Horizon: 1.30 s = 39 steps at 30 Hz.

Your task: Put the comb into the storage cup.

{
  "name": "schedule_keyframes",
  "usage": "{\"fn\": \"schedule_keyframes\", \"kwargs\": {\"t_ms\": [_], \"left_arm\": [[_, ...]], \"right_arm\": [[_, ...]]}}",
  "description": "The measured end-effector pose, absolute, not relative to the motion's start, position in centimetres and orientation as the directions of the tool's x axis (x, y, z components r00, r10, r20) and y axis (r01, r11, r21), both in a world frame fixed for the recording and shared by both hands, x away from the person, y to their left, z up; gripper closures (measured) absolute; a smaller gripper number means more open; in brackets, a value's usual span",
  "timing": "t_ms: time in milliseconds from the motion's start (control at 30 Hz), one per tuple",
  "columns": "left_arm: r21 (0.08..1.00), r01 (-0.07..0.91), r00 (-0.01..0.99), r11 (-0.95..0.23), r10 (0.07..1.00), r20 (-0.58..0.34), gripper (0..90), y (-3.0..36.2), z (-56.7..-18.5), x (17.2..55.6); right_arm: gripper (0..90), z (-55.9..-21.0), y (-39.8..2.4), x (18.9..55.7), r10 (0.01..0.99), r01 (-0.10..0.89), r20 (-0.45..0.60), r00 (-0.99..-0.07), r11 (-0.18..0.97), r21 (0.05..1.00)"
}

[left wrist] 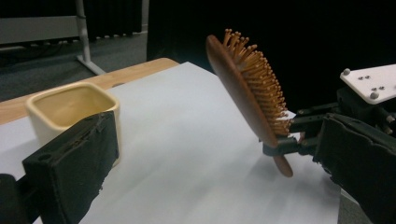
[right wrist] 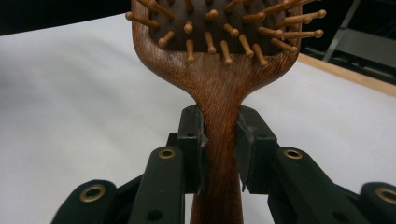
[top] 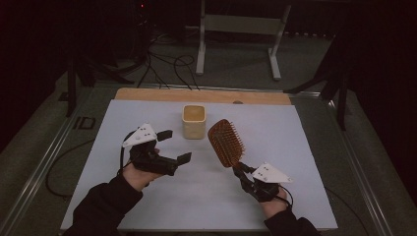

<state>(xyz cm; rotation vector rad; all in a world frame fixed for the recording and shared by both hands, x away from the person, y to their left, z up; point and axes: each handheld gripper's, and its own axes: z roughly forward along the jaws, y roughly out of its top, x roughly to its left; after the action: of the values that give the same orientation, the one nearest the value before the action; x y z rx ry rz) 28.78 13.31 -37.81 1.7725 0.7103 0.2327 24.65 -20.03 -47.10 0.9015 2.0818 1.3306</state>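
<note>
Room: dark, with cables on the floor and a white frame at the top of the high view; a white sheet covers the desk (top: 275, 196).
Right hand-held gripper (top: 239, 169): lower right of the high view, jaws clamped on the neck of the brush (top: 225, 142), one pad on each side of the wooden handle.
Brush: held clear of the desk, head tilted up toward frame centre, bristles facing right in the left gripper view.
Left hand-held gripper (top: 174, 145): left of centre, jaws spread wide with nothing between them, pointing toward the cup (top: 193, 121).
Cup: cream, square-mouthed, upright near the top centre of the sheet, just left of the brush head, apart from it.
Step, as I judge it: likely standing the brush in the cup.
Doing it well: the handle end sits below the jaws, so turn the brush upright over the mouth, lower it straight, and let the free gripper steady the cup wall against tipping.
</note>
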Motion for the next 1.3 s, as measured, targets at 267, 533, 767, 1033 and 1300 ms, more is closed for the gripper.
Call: {"fn": "schedule_keyframes", "kwargs": {"t_ms": [267, 533, 767, 1033, 1300], "left_arm": [[0.909, 0.389, 0.804, -0.153, 0.539, -0.253, 0.1, 10.5, -37.3, 30.0], [0.885, 0.438, 0.799, -0.157, 0.52, -0.303, 0.1, 7.6, -37.7, 31.1], [0.875, 0.464, 0.78, -0.141, 0.534, -0.328, 0.1, 6.1, -38.2, 31.9], [0.868, 0.482, 0.761, -0.122, 0.55, -0.345, 0.1, 5.0, -38.8, 32.6], [0.863, 0.494, 0.745, -0.1, 0.56, -0.362, 6.4, 4.4, -39.1, 33.0]], "right_arm": [[73.8, -47.1, -20.0, 24.6, 0.76, 0.261, -0.068, -0.646, 0.304, 0.916], [73.8, -47.0, -20.0, 24.7, 0.757, 0.261, -0.063, -0.651, 0.3, 0.918], [73.8, -46.9, -20.0, 24.7, 0.753, 0.259, -0.062, -0.655, 0.301, 0.918], [73.8, -46.8, -19.9, 24.7, 0.743, 0.26, -0.061, -0.666, 0.308, 0.915], [73.8, -46.9, -20.0, 24.8, 0.745, 0.267, -0.051, -0.665, 0.301, 0.915]]}}
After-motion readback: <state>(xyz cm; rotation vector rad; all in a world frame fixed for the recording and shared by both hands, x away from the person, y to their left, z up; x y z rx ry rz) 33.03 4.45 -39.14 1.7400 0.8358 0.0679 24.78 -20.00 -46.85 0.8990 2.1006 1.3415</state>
